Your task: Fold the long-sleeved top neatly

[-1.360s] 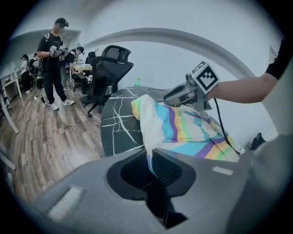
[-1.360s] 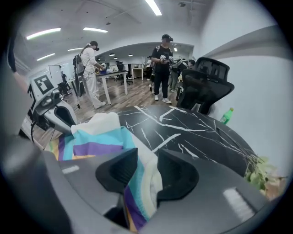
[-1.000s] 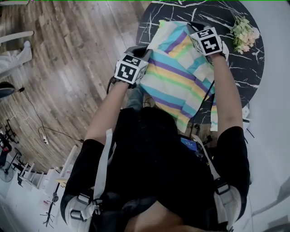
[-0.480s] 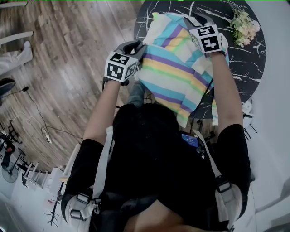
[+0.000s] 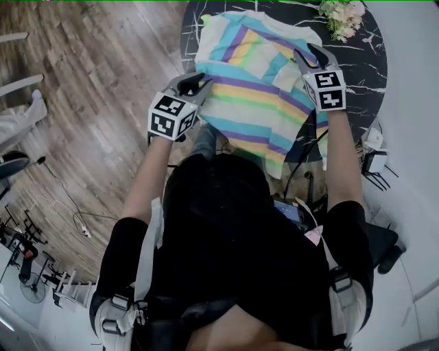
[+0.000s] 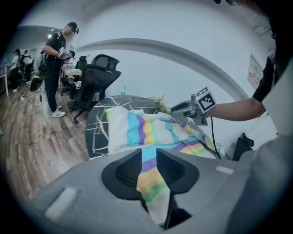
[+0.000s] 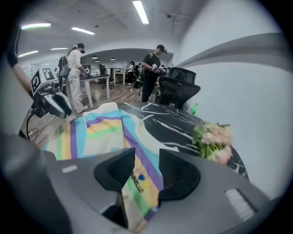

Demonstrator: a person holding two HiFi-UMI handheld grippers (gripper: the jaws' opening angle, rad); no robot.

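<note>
Left gripper view: top [image 6: 153,132] between just-opened jaws

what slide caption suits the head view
Left gripper and right gripper, jaws just opened with the striped top between them, at a black table with flowers

Partly hidden
The person's head [image 5: 219,199] is covering the near hem of the striped top [image 5: 260,103] and the desk's [image 5: 367,65] front rim; the flowers [image 5: 339,15] are running off the upper edge
</note>
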